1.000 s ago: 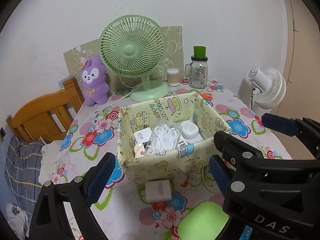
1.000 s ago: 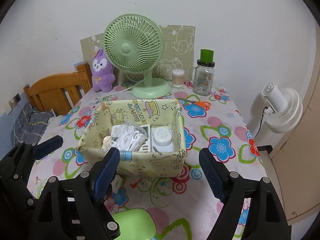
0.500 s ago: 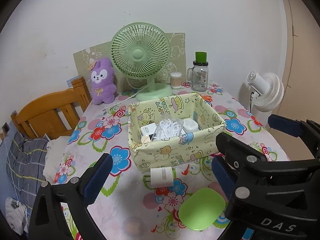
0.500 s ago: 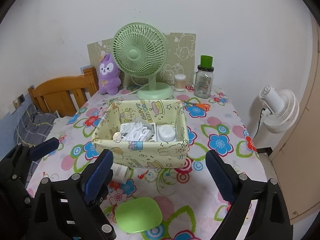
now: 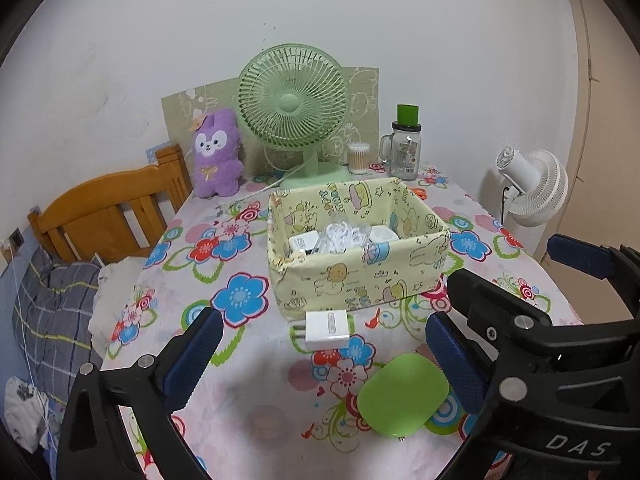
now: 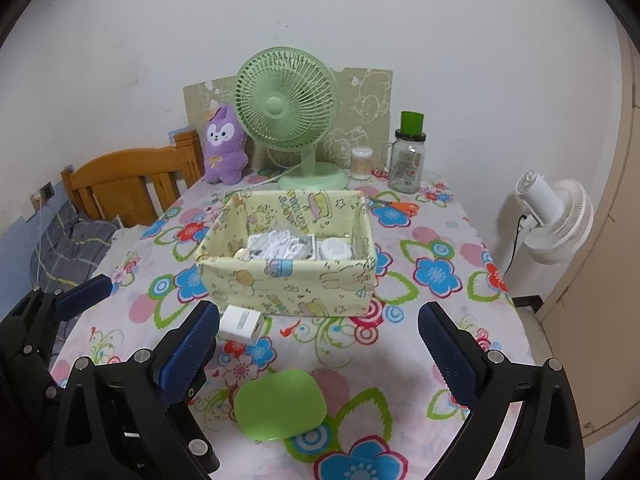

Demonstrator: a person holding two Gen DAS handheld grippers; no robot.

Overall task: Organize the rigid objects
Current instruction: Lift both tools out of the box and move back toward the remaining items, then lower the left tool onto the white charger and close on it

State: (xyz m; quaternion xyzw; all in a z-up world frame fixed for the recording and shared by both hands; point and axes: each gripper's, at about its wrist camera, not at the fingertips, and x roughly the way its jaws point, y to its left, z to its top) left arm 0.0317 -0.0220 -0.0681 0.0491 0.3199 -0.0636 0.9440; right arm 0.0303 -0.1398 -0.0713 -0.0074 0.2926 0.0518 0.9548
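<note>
Both grippers, left gripper [image 5: 320, 356] and right gripper [image 6: 320, 344], are released, jaws opening on nothing, over bare tablecloth [image 6: 400, 360] near my edge. I've backed off: the fabric basket [image 5: 360, 280] looks farther than before. I count one white charger [image 5: 326, 328] just before the basket, one green case [image 5: 402, 394] nearer me, two fans.

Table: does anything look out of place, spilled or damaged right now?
Nothing spilled or damaged. Two items lie loose on the table outside the yellow box: a white charger against its near wall, and a green case nearer the grippers.
</note>
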